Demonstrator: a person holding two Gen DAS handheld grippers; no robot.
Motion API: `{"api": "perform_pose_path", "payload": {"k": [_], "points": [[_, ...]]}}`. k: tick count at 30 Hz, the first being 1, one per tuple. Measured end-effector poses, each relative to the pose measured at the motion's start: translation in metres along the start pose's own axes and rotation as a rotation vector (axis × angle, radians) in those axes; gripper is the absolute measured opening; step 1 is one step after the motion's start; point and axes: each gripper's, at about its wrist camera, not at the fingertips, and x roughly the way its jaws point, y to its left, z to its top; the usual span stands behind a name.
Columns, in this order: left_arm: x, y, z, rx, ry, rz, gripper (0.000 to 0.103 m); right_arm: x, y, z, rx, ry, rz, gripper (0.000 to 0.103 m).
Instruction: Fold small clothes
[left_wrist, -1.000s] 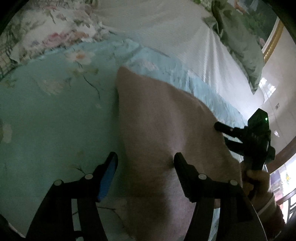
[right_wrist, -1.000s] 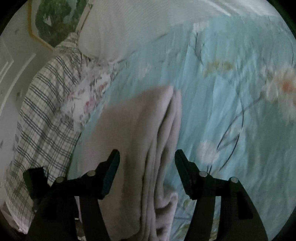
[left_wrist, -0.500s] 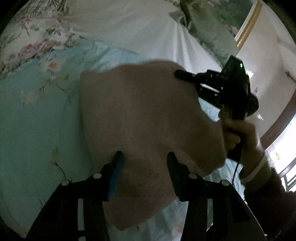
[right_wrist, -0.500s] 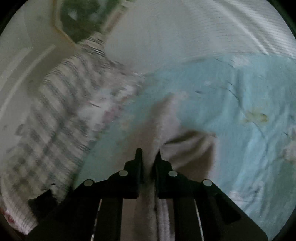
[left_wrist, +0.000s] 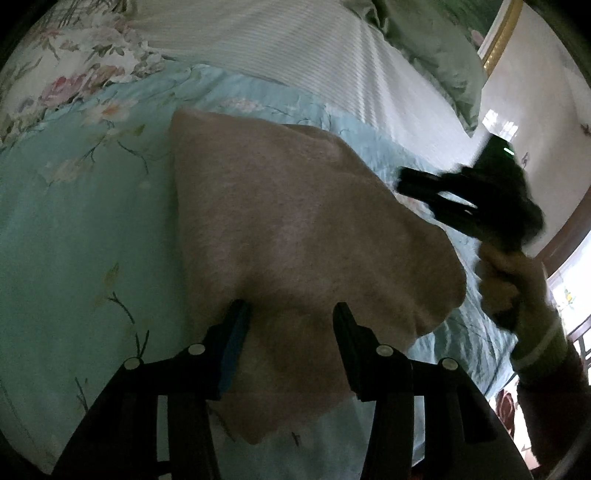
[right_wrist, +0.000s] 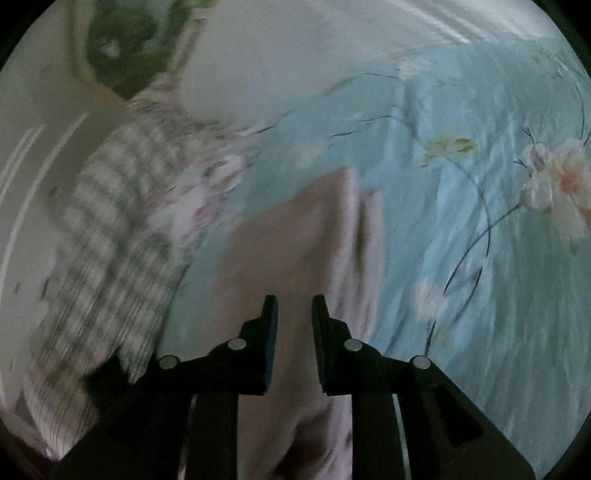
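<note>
A folded beige-pink garment lies on the light blue floral bedspread. My left gripper is over its near edge, jaws apart on either side of a raised fold of the cloth. My right gripper shows in the left wrist view beside the garment's right edge, apart from it and blurred. In the right wrist view the right gripper hovers over the garment, jaws a small gap apart with nothing between them.
A white striped sheet and a green pillow lie at the head of the bed. A plaid blanket and a floral pillow lie to the left. A wall and window stand at right.
My right gripper let go of the garment's edge, opened a little and pulled back to the right. The lifted fold dropped onto the garment. My left gripper stayed at the near edge.
</note>
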Motion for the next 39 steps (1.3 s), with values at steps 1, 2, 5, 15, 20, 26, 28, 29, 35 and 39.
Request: {"api": "perform_pose_path", "payload": {"k": [1, 2, 5, 15, 20, 26, 28, 29, 35, 39], "points": [[-0.001, 0.0, -0.001, -0.004, 0.003, 0.002, 0.048, -0.004, 0.005, -0.011, -0.015, 0.008, 0.001, 0.02], [-0.004, -0.001, -0.003, -0.005, 0.004, 0.001, 0.048, -0.009, 0.011, -0.021, -0.032, 0.012, -0.001, 0.02], [-0.014, -0.008, -0.006, 0.004, -0.003, -0.032, 0.048, -0.017, 0.029, -0.043, -0.079, 0.008, 0.01, 0.02], [-0.009, -0.017, -0.027, 0.08, 0.047, 0.049, 0.044, 0.021, -0.008, -0.076, -0.027, 0.063, -0.306, 0.013], [-0.006, -0.01, -0.036, 0.054, 0.052, 0.039, 0.04, 0.016, -0.016, -0.082, -0.009, 0.007, -0.288, 0.007], [-0.004, -0.015, -0.038, 0.078, 0.042, 0.071, 0.04, 0.018, -0.007, -0.085, -0.025, -0.002, -0.307, 0.007], [-0.003, -0.015, -0.038, 0.075, 0.039, 0.073, 0.04, 0.017, -0.004, -0.087, -0.04, 0.0, -0.319, 0.007], [-0.003, -0.014, -0.038, 0.075, 0.037, 0.074, 0.04, 0.016, -0.003, -0.088, -0.047, 0.002, -0.324, 0.007], [-0.006, -0.011, -0.041, 0.073, 0.035, 0.067, 0.041, 0.01, 0.001, -0.093, -0.045, 0.022, -0.347, 0.007], [-0.017, -0.008, -0.035, 0.034, 0.03, 0.046, 0.039, -0.007, 0.02, -0.075, -0.047, -0.041, -0.322, 0.011]]}}
